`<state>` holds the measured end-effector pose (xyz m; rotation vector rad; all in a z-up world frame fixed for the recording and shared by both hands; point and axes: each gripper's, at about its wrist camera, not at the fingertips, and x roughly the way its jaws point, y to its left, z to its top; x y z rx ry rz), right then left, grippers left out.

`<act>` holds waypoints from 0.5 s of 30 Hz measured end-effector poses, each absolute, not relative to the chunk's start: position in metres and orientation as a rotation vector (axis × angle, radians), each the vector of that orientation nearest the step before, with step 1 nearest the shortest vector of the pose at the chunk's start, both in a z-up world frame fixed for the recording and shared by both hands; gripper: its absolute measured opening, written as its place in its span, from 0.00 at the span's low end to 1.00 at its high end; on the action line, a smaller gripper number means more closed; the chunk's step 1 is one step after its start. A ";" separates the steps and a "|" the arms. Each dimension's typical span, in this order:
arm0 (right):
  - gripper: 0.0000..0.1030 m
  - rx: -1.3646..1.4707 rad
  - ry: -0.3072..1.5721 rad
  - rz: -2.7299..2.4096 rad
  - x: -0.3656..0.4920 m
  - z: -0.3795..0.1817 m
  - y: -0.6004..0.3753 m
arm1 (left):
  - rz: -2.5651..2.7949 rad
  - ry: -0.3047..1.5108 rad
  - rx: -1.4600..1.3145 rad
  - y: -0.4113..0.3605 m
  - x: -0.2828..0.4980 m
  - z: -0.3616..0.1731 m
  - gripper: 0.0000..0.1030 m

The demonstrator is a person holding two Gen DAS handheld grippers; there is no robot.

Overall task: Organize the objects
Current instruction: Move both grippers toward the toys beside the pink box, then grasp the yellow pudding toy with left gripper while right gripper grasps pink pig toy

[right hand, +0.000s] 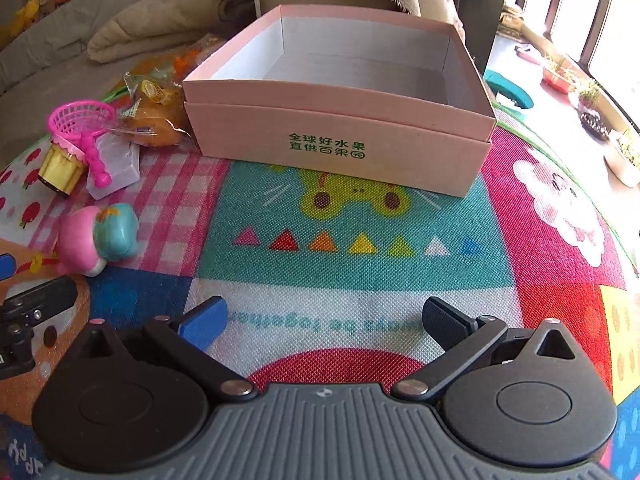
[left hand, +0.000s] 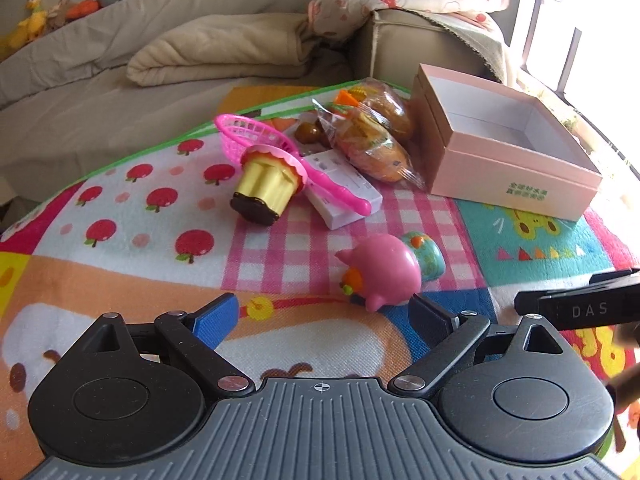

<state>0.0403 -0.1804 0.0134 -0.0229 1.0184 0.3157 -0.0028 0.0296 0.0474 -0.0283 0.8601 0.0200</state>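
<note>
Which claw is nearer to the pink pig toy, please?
Left. The left claw sits open just before the pink pig toy; the right claw is off to the toy's right, facing the pink box.

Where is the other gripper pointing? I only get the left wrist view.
Observer: The right gripper faces the pink box head-on, jaws open, nothing between them.
Operator: Is anything in that box?
Observer: No. The right wrist view looks into it, and the floor that shows is bare.
Operator: What's behind it?
Observer: A teal bowl sits just past its far right corner, off the mat.
</note>
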 end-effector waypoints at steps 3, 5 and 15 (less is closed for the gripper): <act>1.00 -0.033 1.078 0.291 0.049 0.014 -0.174 | 0.073 0.870 -0.118 0.047 0.011 0.063 0.94; 1.00 -0.035 1.096 0.283 0.051 0.014 -0.173 | 0.084 0.859 -0.151 0.057 0.022 0.072 0.94; 1.00 -0.057 1.144 0.288 0.051 0.011 -0.170 | -0.057 0.948 0.142 0.068 0.107 0.055 0.80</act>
